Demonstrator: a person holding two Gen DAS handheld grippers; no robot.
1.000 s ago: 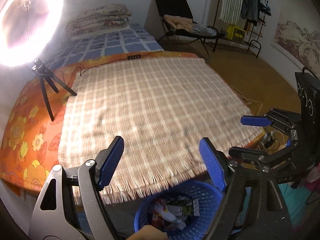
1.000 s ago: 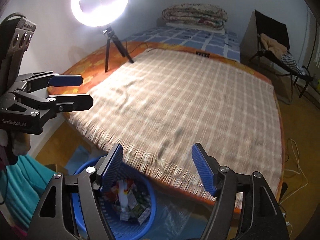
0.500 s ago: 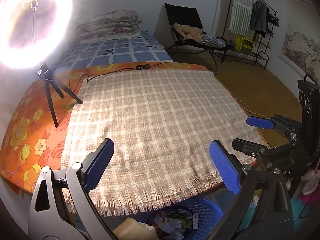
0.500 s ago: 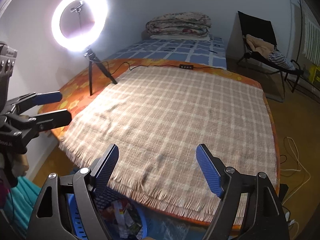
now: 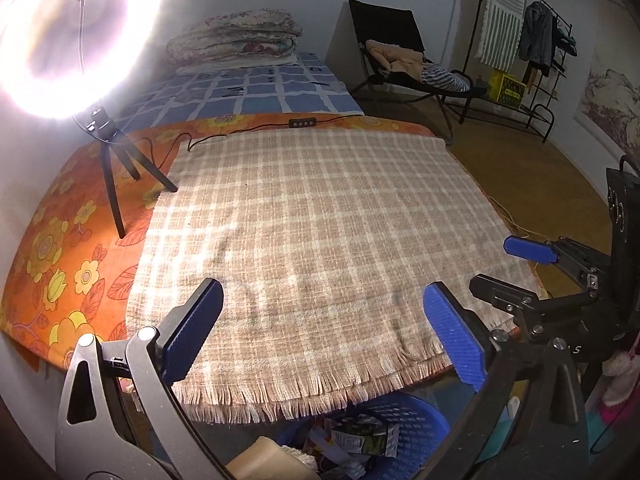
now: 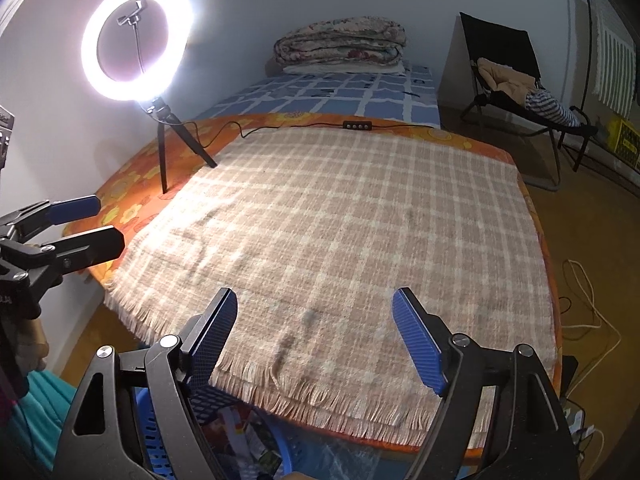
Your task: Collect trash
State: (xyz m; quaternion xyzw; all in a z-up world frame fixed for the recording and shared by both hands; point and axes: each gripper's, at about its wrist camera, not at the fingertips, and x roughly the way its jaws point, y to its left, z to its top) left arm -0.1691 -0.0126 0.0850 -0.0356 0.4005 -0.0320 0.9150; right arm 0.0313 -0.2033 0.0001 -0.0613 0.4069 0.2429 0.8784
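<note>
A blue plastic basket (image 5: 404, 420) holding several wrappers and cartons (image 5: 360, 440) stands on the floor below the bed's near edge; it also shows in the right wrist view (image 6: 156, 440). My left gripper (image 5: 324, 332) is open and empty above the fringed edge of the beige plaid blanket (image 5: 320, 220). My right gripper (image 6: 314, 336) is open and empty over the same edge (image 6: 340, 220). Each gripper shows in the other's view: the right one (image 5: 516, 268) and the left one (image 6: 88, 224). No trash shows on the blanket.
A lit ring light on a small tripod (image 5: 112, 160) stands on the orange floral sheet at the back left, its cable and remote (image 5: 302, 123) along the blanket's far edge. A folded quilt (image 5: 236, 40), a black chair (image 5: 400, 64) and a clothes rack (image 5: 528, 40) are beyond.
Both grippers have risen and drawn back from over the basket, so the whole blanket shows and the basket has sunk to the bottom edge. Both stay open.
</note>
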